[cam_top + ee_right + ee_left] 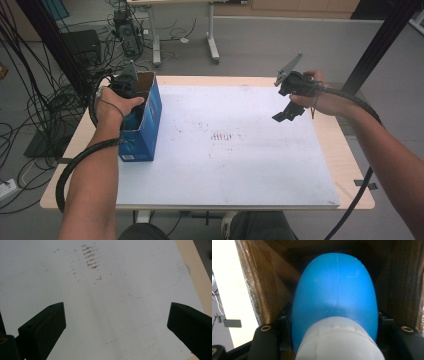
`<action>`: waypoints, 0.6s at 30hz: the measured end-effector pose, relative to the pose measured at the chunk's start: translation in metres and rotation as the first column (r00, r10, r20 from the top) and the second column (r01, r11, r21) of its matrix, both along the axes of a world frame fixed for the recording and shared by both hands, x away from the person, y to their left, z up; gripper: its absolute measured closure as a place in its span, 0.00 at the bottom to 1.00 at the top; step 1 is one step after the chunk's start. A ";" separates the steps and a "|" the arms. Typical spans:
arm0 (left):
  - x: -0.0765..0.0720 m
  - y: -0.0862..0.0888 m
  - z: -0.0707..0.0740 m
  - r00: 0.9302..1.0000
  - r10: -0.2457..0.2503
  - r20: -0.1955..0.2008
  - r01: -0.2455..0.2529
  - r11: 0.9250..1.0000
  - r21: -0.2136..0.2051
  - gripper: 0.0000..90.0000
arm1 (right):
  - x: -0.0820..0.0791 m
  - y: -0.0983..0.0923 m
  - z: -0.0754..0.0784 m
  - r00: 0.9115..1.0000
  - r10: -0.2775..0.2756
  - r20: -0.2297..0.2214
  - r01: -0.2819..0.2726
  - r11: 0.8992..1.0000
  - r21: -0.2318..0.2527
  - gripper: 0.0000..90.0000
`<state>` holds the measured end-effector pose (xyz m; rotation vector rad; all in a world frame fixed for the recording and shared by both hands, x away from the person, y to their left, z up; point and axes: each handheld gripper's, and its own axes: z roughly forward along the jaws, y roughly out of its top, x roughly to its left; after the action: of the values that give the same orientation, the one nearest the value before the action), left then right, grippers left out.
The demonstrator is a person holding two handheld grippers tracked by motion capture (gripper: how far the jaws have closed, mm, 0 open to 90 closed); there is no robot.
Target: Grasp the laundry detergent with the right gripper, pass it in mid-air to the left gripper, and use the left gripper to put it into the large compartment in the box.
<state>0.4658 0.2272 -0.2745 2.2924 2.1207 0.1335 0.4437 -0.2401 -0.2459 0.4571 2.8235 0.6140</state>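
Left tool (131,107) sunk inside blue carton (150,131), tips hidden, clamped on blue bottle (335,292) with white cap (339,340). Right tool (287,114) agape, empty, above worktop (240,165).

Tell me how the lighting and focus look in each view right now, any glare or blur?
High view: even light, soft focus, no glare on the white board. Left gripper view: the blue bottle sits close in the dim box, its white cap blurred, a blown-out strip at left. Right gripper view: bright and sharp between open jaws.
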 end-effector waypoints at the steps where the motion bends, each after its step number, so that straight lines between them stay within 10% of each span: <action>1: 0.000 0.000 0.000 1.000 0.001 0.000 -0.001 1.000 -0.001 0.41 | 0.000 0.000 0.000 1.000 0.000 0.000 0.000 1.000 -0.001 0.02; 18: 0.000 0.000 0.000 1.000 0.000 0.003 0.000 1.000 -0.001 0.41 | 0.000 0.002 0.003 1.000 0.002 0.002 -0.002 1.000 -0.008 0.02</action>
<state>0.4654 0.2271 -0.2746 2.2903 2.1188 0.1367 0.4441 -0.2384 -0.2431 0.4523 2.8234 0.6033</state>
